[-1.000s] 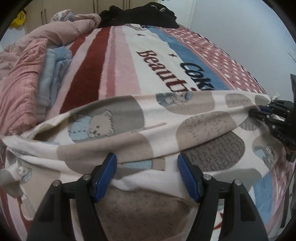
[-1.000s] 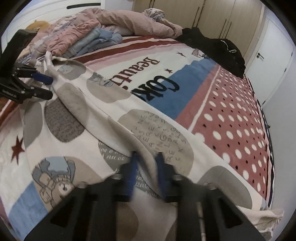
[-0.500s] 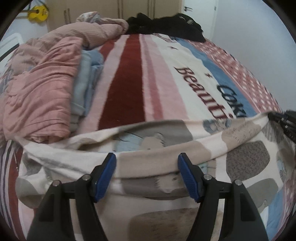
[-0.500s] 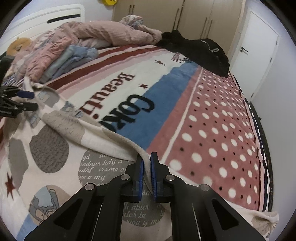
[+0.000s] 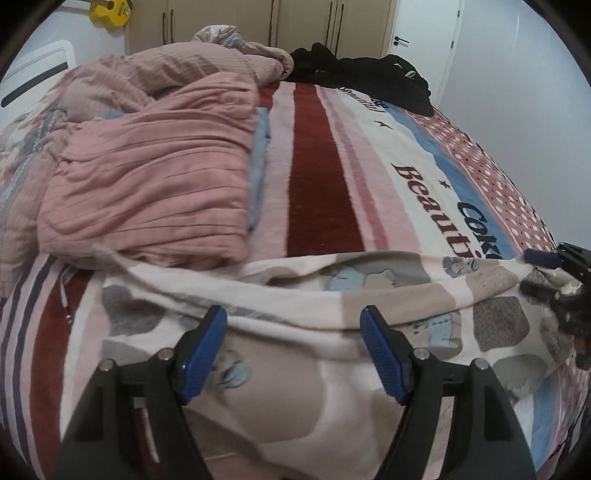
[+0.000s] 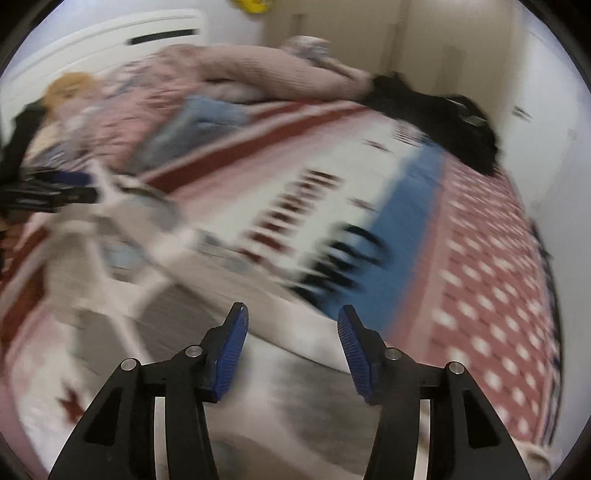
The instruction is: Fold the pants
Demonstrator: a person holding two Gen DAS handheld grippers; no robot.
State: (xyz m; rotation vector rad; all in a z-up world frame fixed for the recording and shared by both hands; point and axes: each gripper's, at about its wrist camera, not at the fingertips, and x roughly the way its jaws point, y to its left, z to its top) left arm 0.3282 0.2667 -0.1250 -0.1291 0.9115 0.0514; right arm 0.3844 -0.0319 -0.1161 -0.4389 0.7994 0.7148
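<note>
The pants (image 5: 295,325) are cream fleece with grey, beige and blue bear patches, lying across the near part of the bed. In the left wrist view my left gripper (image 5: 293,325) is open, its blue pads over the folded upper edge of the pants, holding nothing. The right gripper shows at the far right edge (image 5: 554,266) by the pants' end. In the blurred right wrist view my right gripper (image 6: 291,332) is open above the pants (image 6: 155,295), empty. The left gripper (image 6: 48,192) shows at the far left.
A striped and dotted blanket (image 5: 325,177) covers the bed. A pink ribbed heap (image 5: 155,177) with blue cloth (image 5: 258,162) lies at the back left, black clothes (image 5: 369,77) at the far end. Wardrobe doors (image 5: 295,22) and a white wall stand behind.
My right gripper, shut on the pants' edge half a second ago, has opened and let go, and is moving fast. My left gripper stayed open and swung left along the pants.
</note>
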